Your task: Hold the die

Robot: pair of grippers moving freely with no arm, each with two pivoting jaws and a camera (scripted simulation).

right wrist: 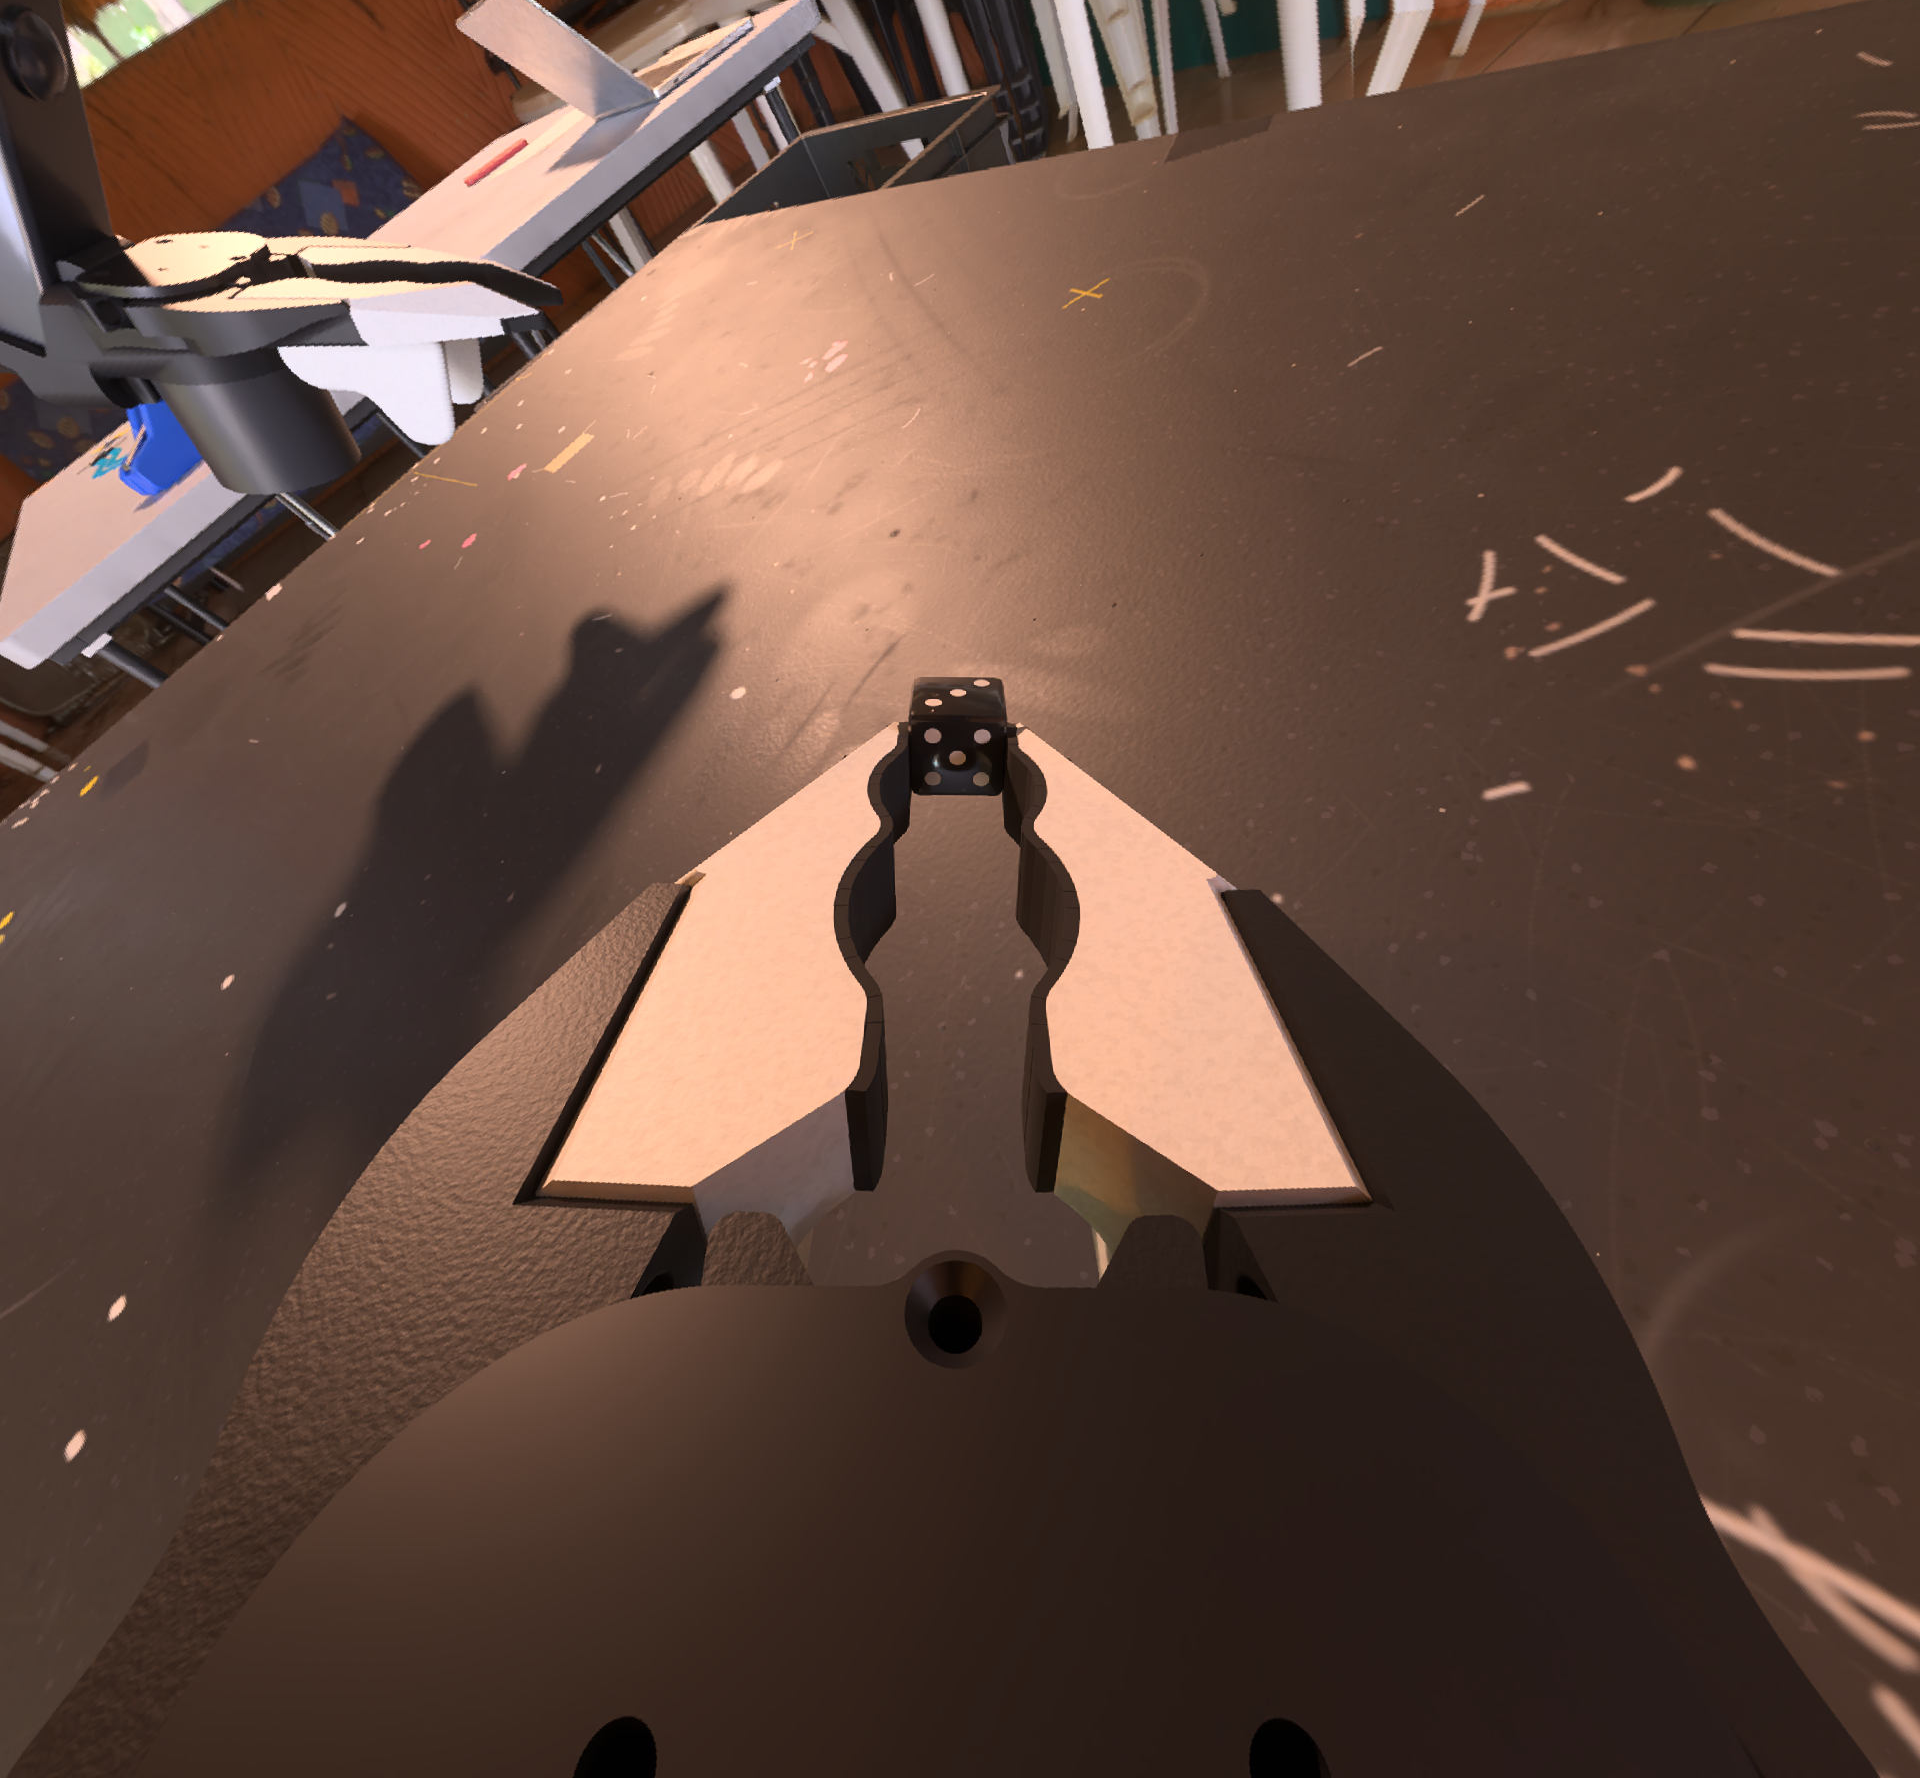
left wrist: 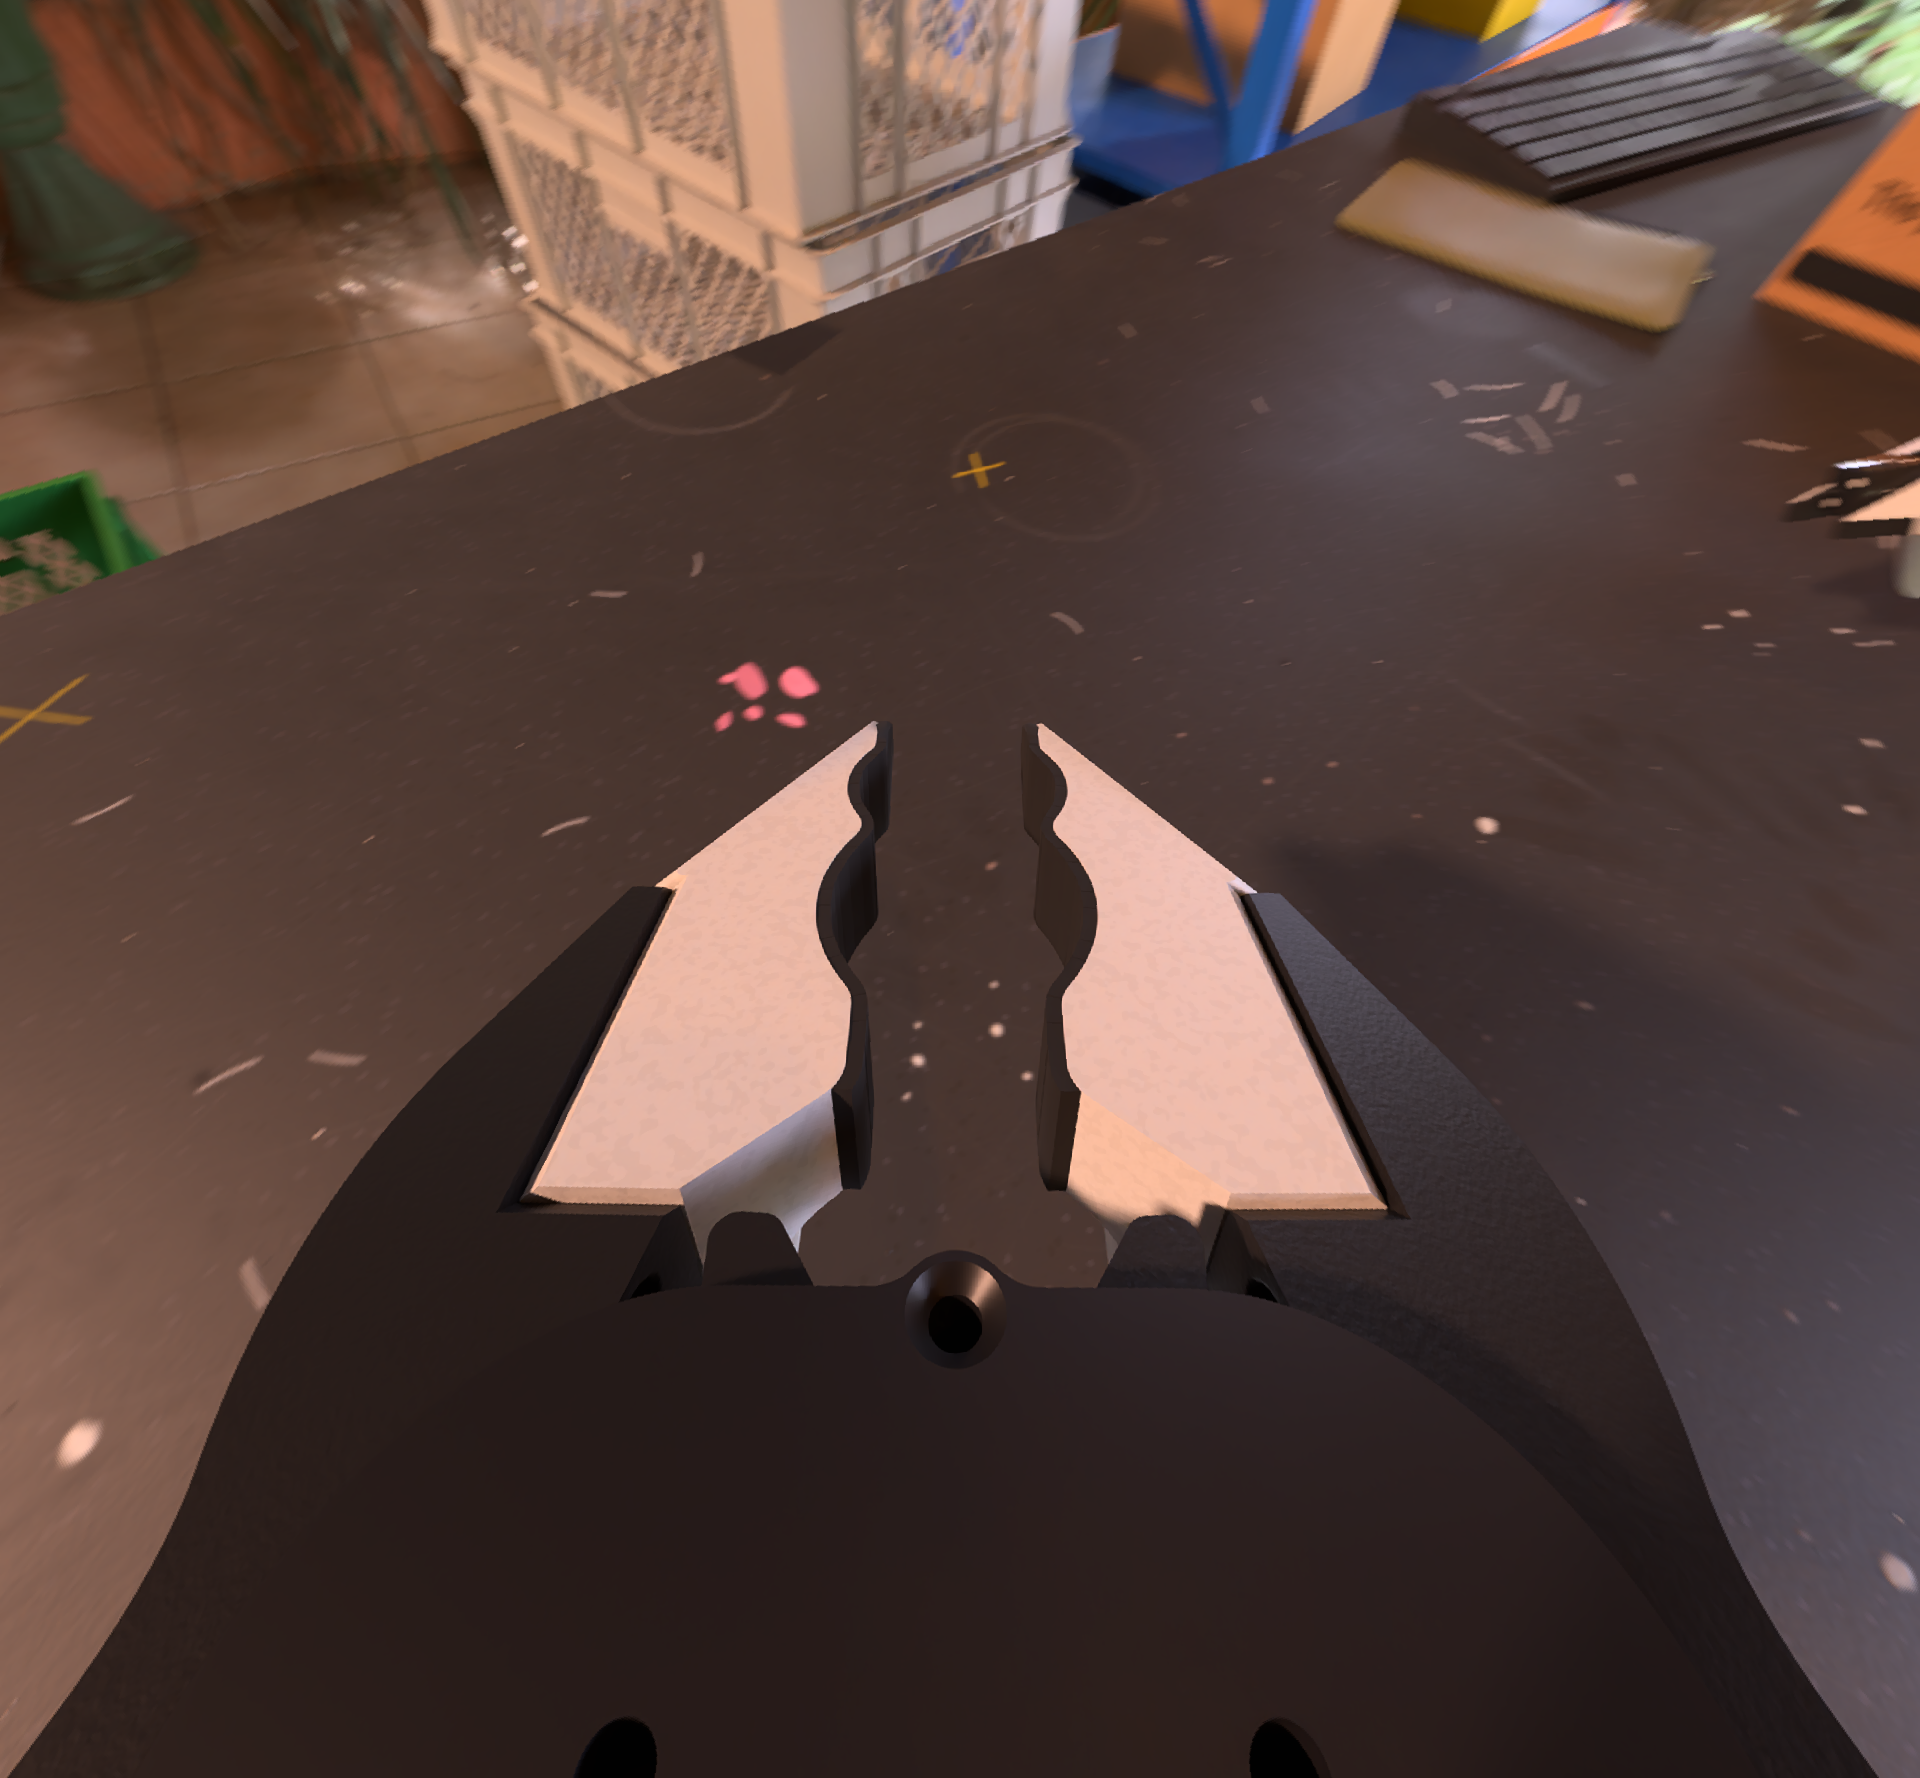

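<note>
The right gripper [right wrist: 957, 741] is clamped on a small black die [right wrist: 957, 739] with white pips, pinched at the very tips of its two pale fingers [right wrist: 748, 980]. Only the outermost part of the fingers touches the die's left and right faces; the scalloped inner edges farther back stand apart with nothing between them. The die sits between the fingertips and pokes slightly beyond them, one dotted face turned toward the camera and another facing up. Whether it rests on the dark, scuffed table [right wrist: 1351, 378] or is lifted just clear cannot be told. Because the grip is so shallow, holding well probably means keeping the squeeze even and the gripper level, avoiding any twist or jerk that could make the die pivot or pop out forward. The left gripper [left wrist: 957, 736] has its jaws parted and holds nothing, hovering over bare tabletop beside a pink paint smudge [left wrist: 767, 694]; the die does not appear in its view. Seen from the right wrist, the left gripper hangs well apart, off to the left above the table's edge.
</note>
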